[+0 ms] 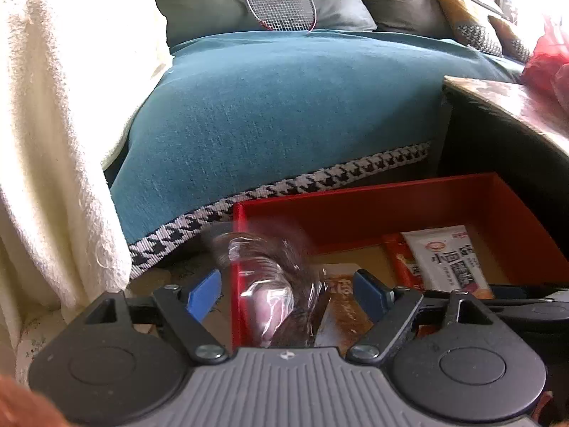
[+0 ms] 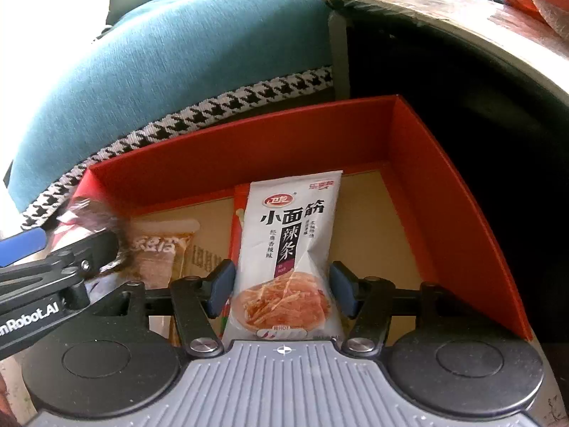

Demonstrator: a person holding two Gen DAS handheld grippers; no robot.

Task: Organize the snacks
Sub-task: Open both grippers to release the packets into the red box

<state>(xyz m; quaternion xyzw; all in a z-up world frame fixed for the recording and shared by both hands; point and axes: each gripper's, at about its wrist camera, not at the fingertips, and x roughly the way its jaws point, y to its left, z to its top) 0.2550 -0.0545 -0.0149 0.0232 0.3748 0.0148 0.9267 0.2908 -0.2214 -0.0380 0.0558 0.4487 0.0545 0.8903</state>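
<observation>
teal blanket [image 1: 284, 124] with houndstooth trim over a grey sofa [image 1: 398, 3], cream throw [image 1: 64, 135], badminton racket [image 1: 281, 1], bright window light at right

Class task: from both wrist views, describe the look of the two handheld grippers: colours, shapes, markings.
Each gripper, left and right, has a ribbed grey central body flanked by two round black discs. Black linkage arms with silver screws carry blue finger pads. A small crosshair mark sits on the grey body. In the right wrist view, the left gripper's black side bears white lettering ending "nRobot.AI". No cables or sleeves are visible.
</observation>
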